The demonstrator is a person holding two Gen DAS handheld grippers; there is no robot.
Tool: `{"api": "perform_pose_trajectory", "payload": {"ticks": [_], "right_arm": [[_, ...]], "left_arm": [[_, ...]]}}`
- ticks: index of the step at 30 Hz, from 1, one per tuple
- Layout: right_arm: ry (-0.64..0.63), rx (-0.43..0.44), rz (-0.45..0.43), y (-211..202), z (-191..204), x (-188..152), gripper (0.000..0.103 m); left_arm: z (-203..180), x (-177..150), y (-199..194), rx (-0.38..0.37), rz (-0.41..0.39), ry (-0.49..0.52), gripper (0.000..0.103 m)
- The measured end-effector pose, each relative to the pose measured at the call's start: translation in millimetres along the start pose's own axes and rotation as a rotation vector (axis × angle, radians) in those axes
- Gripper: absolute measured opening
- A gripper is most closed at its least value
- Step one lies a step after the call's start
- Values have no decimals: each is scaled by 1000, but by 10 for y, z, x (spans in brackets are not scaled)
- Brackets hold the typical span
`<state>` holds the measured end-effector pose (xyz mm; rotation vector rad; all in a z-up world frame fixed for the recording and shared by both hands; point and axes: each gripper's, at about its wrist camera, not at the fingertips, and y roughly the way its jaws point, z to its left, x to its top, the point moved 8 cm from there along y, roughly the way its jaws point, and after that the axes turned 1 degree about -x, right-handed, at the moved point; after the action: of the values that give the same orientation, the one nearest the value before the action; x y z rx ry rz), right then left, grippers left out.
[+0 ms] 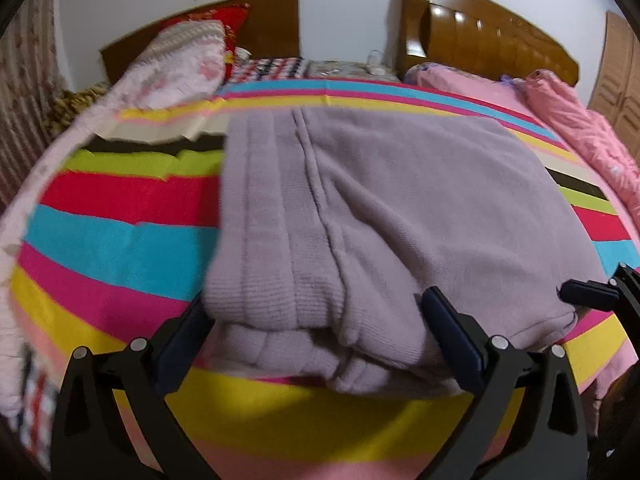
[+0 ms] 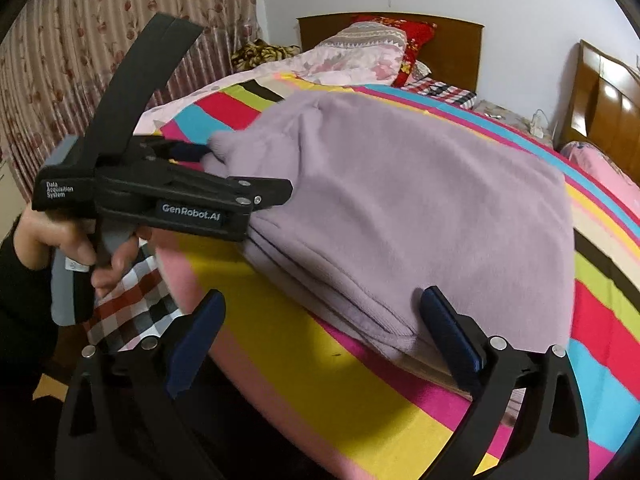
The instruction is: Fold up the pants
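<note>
A striped bed (image 1: pixel 120 236) filled both views, and the folded lilac pants (image 1: pixel 400 200) lay on it near its front edge. The left gripper (image 1: pixel 316 320) had its fingers spread wide around the pants' near end, one on each side of the bunched cuffs. The right gripper (image 2: pixel 320 320) also stood open at the pants' near corner, one finger (image 2: pixel 448 332) against the fabric.
</note>
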<state>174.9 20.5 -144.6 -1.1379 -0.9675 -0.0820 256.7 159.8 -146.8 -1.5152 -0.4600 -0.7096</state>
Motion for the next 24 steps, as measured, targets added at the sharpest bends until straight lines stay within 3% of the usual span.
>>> {"api": "perform_pose_trajectory", "payload": {"ticks": [3, 4, 6, 9, 10, 12, 14, 15, 17, 19, 20, 24], "right_arm": [[33, 110, -55, -107, 80, 134, 96], [46, 148, -69, -88, 120, 183, 96], [35, 148, -57, 10, 185, 204, 96], [24, 137, -24, 178, 222, 140, 97], [21, 145, -24, 169, 228, 130, 97], [16, 200, -18, 71, 231, 109, 97], [5, 259, -20, -72, 154, 165, 96], [-5, 267, -29, -140, 84, 214, 96], [-24, 192, -82, -272, -225, 395, 97], [29, 116, -106, -275, -662, 609, 98], [59, 118, -105, -238, -814, 675, 98], [145, 241, -18, 189, -1235, 884, 98]], "left_arm": [[-70, 338, -300, 58, -115, 45, 102], [-86, 400, -318, 60, -121, 51, 102], [-99, 525, -206, 90, -92, 79, 102], [3, 434, 173, 183, 10, 102, 102], [37, 349, 279, 170, 41, 95, 102], [137, 230, 298, 77, 30, 7, 102], [183, 178, 284, 52, 62, 0, 102], [191, 181, 258, 57, 69, 13, 102], [157, 287, 163, 102, 67, 37, 102], [127, 481, 71, 189, 21, 63, 101], [66, 627, 32, 192, -22, 74, 101], [-242, 978, 275, 51, -53, 95, 101]]}}
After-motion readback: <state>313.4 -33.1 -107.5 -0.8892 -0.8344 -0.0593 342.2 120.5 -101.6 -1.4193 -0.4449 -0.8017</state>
